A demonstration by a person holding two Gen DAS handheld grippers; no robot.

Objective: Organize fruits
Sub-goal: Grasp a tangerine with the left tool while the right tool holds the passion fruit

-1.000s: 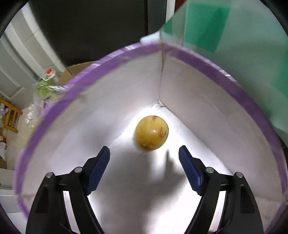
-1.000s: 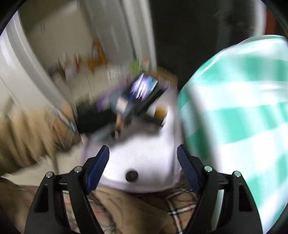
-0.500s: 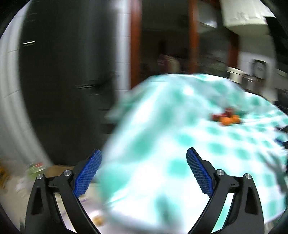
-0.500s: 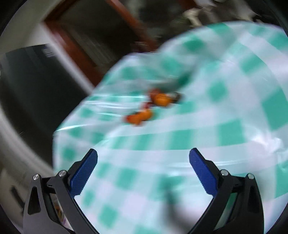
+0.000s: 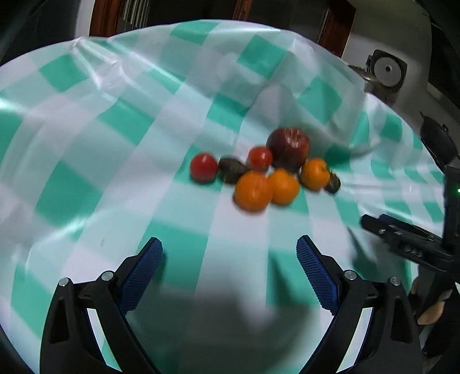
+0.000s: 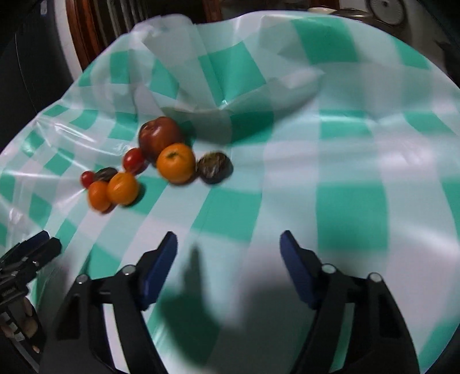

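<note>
A cluster of fruit lies on the green-and-white checked tablecloth [image 5: 100, 149]: a dark red apple [image 5: 288, 148], three oranges [image 5: 253, 190], two small red tomatoes [image 5: 203, 167] and two dark brown fruits [image 5: 231, 170]. My left gripper [image 5: 229, 253] is open and empty, above the cloth a little short of the cluster. In the right wrist view the apple [image 6: 159, 137], oranges [image 6: 176, 163] and a dark fruit [image 6: 214, 167] lie ahead to the left. My right gripper [image 6: 228, 247] is open and empty. Each gripper shows at the edge of the other's view.
The cloth is wrinkled and folded up behind the fruit [image 6: 218, 74]. A dark wooden door frame [image 5: 97, 20] and a grey appliance with a round dial [image 5: 386, 69] stand beyond the table's far edge.
Both grippers have swung from the white purple-rimmed box, where a yellow fruit lay, up over the table. The fruit cluster is now close in front of both.
</note>
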